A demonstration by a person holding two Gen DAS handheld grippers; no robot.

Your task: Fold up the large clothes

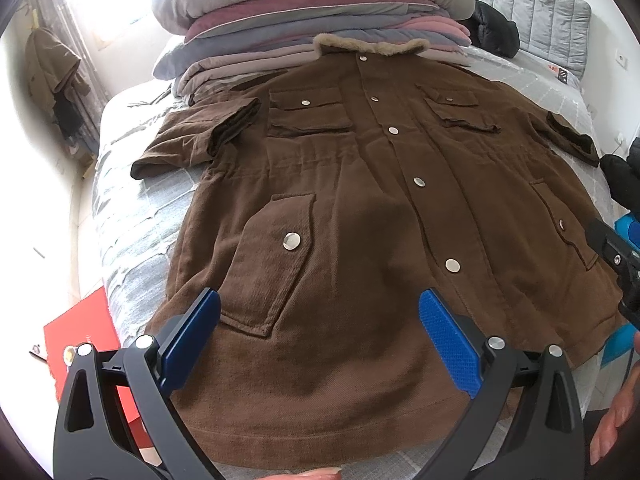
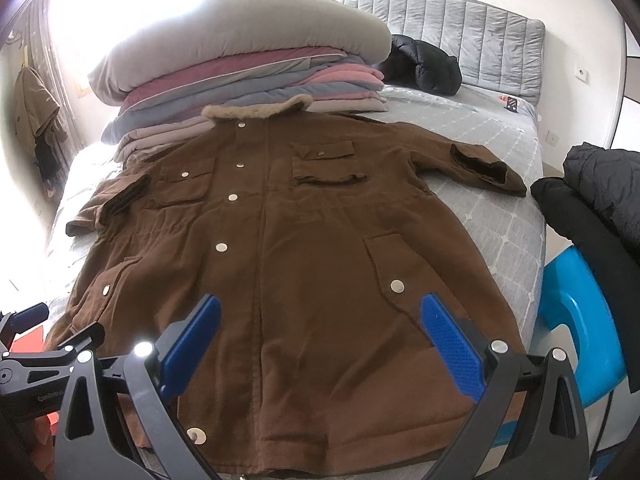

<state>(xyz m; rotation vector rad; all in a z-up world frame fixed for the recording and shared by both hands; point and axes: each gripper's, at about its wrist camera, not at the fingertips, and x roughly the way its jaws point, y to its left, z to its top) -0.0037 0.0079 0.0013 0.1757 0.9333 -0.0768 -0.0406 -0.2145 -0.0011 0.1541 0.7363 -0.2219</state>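
Behind the brown coat (image 1: pixel 360 208) – stacked quilts (image 1: pixel 304 12), black jacket (image 2: pixel 424 66), both claws (image 1: pixel 320 336) (image 2: pixel 320 338) wide open, empty.

A large brown corduroy-like coat (image 1: pixel 360 216) lies spread flat, front side up, on a grey quilted bed, its hem toward the cameras and its tan fur-trimmed collar (image 1: pixel 370 45) at the far end, touching a stack of folded bedding. The front is closed, with a row of round silver snap buttons (image 1: pixel 419 182) running down the middle. Four flap pockets show, two on the chest and two lower down, each with a silver snap. Both sleeves are spread outward, their cuffs turned back to show a darker lining
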